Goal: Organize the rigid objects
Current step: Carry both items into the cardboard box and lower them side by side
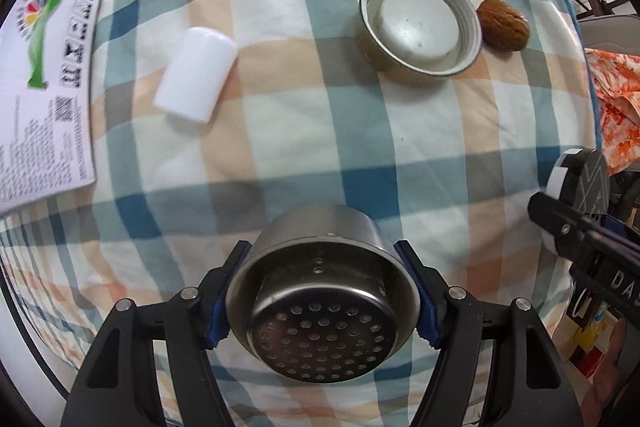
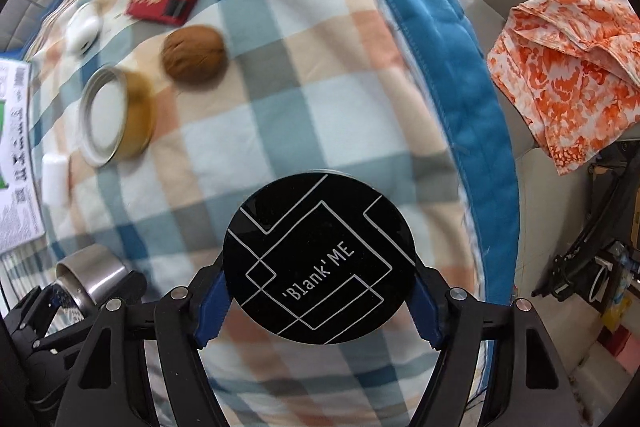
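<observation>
left gripper (image 1: 320,303): we see it clamped on a steel strainer cup (image 1: 320,307), held above the checked cloth (image 1: 280,147).
cloth, left to right: white cap (image 1: 196,75), gold-walled lid (image 1: 420,23), walnut (image 1: 503,25) just beside it.
right gripper (image 2: 318,301): we see it gripping a black round compact (image 2: 319,259) by its rim.

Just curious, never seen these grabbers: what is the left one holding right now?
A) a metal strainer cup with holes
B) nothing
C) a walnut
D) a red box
A: the left gripper is shut on the perforated metal strainer cup, its blue fingers pressing both sides.
</observation>
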Tool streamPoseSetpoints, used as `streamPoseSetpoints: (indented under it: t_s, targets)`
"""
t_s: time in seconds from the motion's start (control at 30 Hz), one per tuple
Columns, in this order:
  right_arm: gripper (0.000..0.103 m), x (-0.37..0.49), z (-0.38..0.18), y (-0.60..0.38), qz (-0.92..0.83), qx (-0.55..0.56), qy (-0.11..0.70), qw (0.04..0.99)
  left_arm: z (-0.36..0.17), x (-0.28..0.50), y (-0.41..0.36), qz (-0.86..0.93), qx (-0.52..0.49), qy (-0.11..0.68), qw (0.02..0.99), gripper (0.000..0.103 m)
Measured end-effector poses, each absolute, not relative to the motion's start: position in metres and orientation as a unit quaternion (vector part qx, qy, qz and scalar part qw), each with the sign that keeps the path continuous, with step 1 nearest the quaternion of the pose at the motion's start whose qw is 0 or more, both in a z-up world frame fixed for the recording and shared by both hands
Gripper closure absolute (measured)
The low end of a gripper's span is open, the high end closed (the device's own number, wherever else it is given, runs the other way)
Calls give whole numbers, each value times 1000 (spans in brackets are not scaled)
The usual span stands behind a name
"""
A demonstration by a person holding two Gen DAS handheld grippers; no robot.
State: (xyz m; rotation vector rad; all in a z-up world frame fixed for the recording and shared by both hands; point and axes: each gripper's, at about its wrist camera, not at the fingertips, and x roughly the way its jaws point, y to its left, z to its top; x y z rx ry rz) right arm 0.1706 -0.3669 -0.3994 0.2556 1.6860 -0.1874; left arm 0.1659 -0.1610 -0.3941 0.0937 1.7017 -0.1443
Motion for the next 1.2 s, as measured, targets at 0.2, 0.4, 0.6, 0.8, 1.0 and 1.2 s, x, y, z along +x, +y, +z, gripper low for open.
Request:
streamPoseSetpoints:
  t_s: [0.2,0.4,0.6,0.8,1.0,1.2]
  targets:
    - [26,159,-371,-336,-54,105,735,667,-353,150,-148,-68,33,723,687,34]
    - [26,165,-318,-297,-13,93,712,696,-287,154,-124,-72,7,681,729,34]
    - [26,186,-263,-241,23,86,683,725,-227,198,-63,-81,-30,649,756,34]
    - [26,220,-230,-165,55,83,660,745,-210,244,2,-75,-40,627,775,34]
    - [26,267,-231,-75,74,76,647,755,-216,288,88,-54,-56,632,771,34]
    - [26,321,-259,-4,81,65,649,753,-255,330,162,-46,-104,663,740,34]
